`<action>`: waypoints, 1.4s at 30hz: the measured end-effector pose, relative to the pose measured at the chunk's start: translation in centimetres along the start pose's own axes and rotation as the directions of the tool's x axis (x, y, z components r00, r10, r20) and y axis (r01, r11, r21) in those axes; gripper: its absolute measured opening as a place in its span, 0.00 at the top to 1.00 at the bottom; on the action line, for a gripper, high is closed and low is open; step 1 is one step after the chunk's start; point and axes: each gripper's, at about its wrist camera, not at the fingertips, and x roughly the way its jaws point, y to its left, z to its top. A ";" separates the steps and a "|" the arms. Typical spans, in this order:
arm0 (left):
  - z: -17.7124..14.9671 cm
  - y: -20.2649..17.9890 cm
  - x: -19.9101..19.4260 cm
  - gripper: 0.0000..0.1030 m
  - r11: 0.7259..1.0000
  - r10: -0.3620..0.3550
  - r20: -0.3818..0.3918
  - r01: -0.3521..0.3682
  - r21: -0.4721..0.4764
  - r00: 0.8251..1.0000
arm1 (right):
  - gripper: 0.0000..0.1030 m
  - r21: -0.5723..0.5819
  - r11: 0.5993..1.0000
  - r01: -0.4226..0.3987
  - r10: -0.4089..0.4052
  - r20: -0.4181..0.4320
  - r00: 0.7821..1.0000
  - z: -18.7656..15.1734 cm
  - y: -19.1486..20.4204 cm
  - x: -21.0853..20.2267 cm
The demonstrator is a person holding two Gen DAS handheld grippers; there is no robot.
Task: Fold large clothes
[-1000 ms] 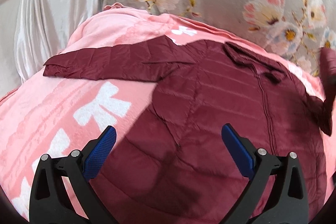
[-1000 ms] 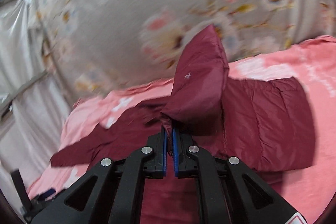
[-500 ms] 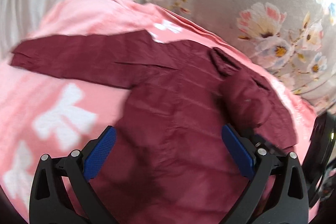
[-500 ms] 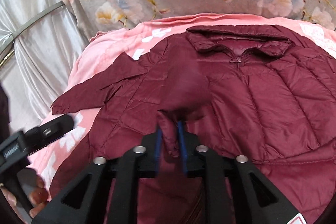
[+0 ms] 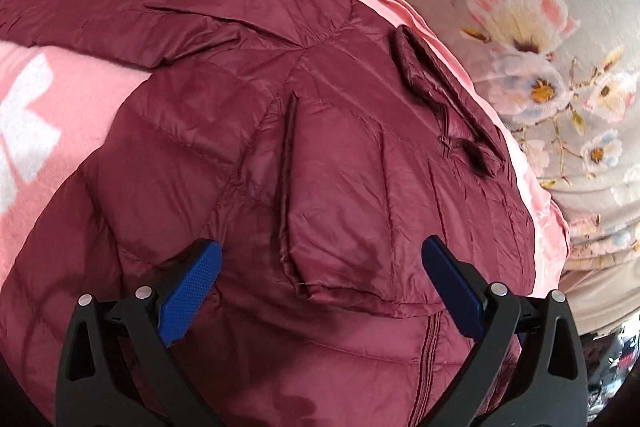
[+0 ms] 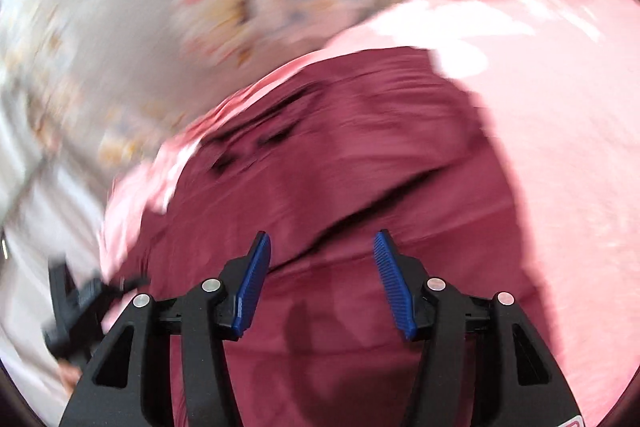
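Here the left tool hangs wide open just above the maroon puffer jacket, its blue pads empty. The right tool is also apart and holds nothing; its jaws have just been opening, with only jacket cloth lying below the gap, though that view is badly blurred. The jacket lies front up on the pink blanket of the bed. One sleeve is already folded in across the chest, its cuff lying just ahead of the left tool. Farther off, the other sleeve stretches out flat over the blanket, not yet folded, and the collar sits near the flowered fabric behind. By these views the task looks early: one sleeve is in, the second sleeve and the body folds remain.
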 end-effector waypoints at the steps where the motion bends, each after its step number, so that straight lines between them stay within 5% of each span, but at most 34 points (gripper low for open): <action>1: 0.1 0.1 0.0 0.10 1.000 0.003 0.000 -0.003 -0.005 1.000 | 0.47 0.031 1.000 0.003 -0.003 0.010 1.000 0.6 -0.9 0.1; 3: 0.2 0.0 0.0 0.31 1.000 0.006 -0.001 -0.006 -0.007 1.000 | 0.47 0.072 0.997 0.007 -0.008 0.020 1.000 1.4 -2.1 0.5; 5: 0.7 -0.4 0.4 0.80 1.000 0.001 -0.025 0.000 0.017 1.000 | 0.48 0.119 0.993 0.001 -0.004 0.024 1.000 2.3 -3.5 1.1; 8: 1.6 -0.2 0.5 0.95 1.000 0.011 -0.023 -0.011 0.024 1.000 | 0.53 0.128 0.991 0.034 -0.040 0.043 0.998 3.7 -4.0 2.4; 10: 2.6 -0.3 -0.3 0.97 0.999 0.031 0.026 -0.032 0.043 0.999 | 0.60 0.127 0.990 0.056 -0.062 0.043 0.997 4.5 -4.1 3.2; 12: 3.5 -0.4 -1.1 0.97 0.997 0.045 0.073 -0.050 0.060 0.996 | 0.85 0.122 0.991 0.054 -0.059 0.044 0.997 5.4 -3.9 4.2; 14: 4.3 -0.6 -1.9 0.98 0.994 0.064 0.121 -0.074 0.080 0.991 | 0.95 0.098 0.995 0.030 -0.037 0.071 0.997 6.0 -3.2 3.9; 19: 5.0 -0.8 -2.5 0.98 0.981 0.116 0.206 -0.145 0.131 0.972 | 0.98 -0.060 0.998 -0.010 0.025 0.247 0.969 5.7 0.7 -0.1; 23: 4.1 0.3 0.3 0.98 0.969 0.178 0.157 -0.201 0.145 0.972 | 0.98 -0.040 0.984 0.175 -0.171 0.095 0.981 5.0 -1.4 3.7; 26: 3.0 1.0 2.2 0.98 0.960 0.206 0.137 -0.227 0.161 0.969 | 0.99 0.005 0.979 0.203 -0.203 -0.017 0.979 5.0 -3.2 5.7; 30: 2.4 0.8 2.3 0.96 0.951 0.222 0.153 -0.248 0.183 0.963 | 0.98 -0.024 0.967 0.254 -0.255 -0.023 0.967 4.8 -2.8 5.6; 37: 2.2 1.6 0.5 0.86 0.968 0.181 0.160 -0.205 0.146 0.970 | 0.85 -0.052 0.955 0.292 -0.280 0.169 0.945 2.4 -1.1 -0.8; 42: 2.0 0.1 -4.4 0.80 0.956 0.196 0.313 -0.252 0.150 0.929 | 0.85 -0.265 0.923 0.279 -0.222 0.227 0.948 2.0 4.5 -1.0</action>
